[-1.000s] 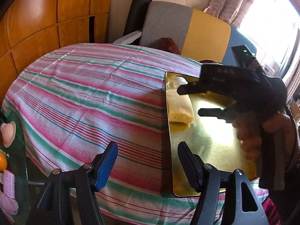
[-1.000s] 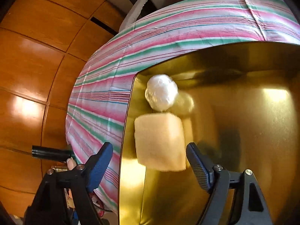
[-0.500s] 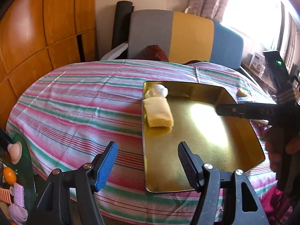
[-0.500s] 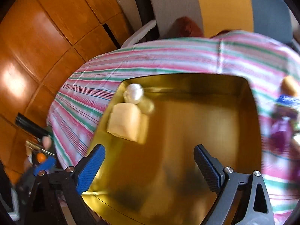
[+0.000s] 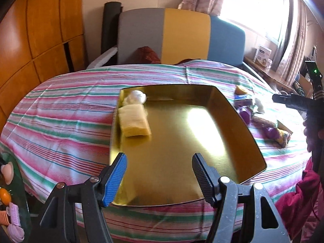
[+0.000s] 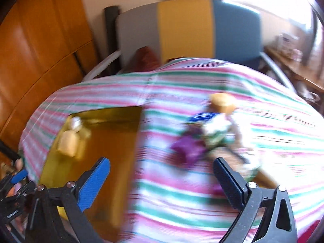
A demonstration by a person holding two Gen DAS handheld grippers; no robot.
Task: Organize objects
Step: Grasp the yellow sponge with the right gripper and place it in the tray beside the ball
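Gold tray [image 5: 232,121] sits on the striped bench [image 5: 60,111]; inside, a yellow sponge [image 5: 133,121] and a white ball [image 5: 136,98] lie touching in the far left corner. The sponge's long axis runs along the tray's left wall.

Loose pile [image 6: 204,135] lies right of the tray, blurred: purple wrapper, orange lump. Likely light, soft, crinkly; best pinched across the narrow middle. Its axis cannot be told.

Right gripper [image 6: 162,178] has just been opening; its fingers stand wide and empty, aimed near the pile. Left gripper [image 5: 160,176] is open and empty over the tray's near edge.
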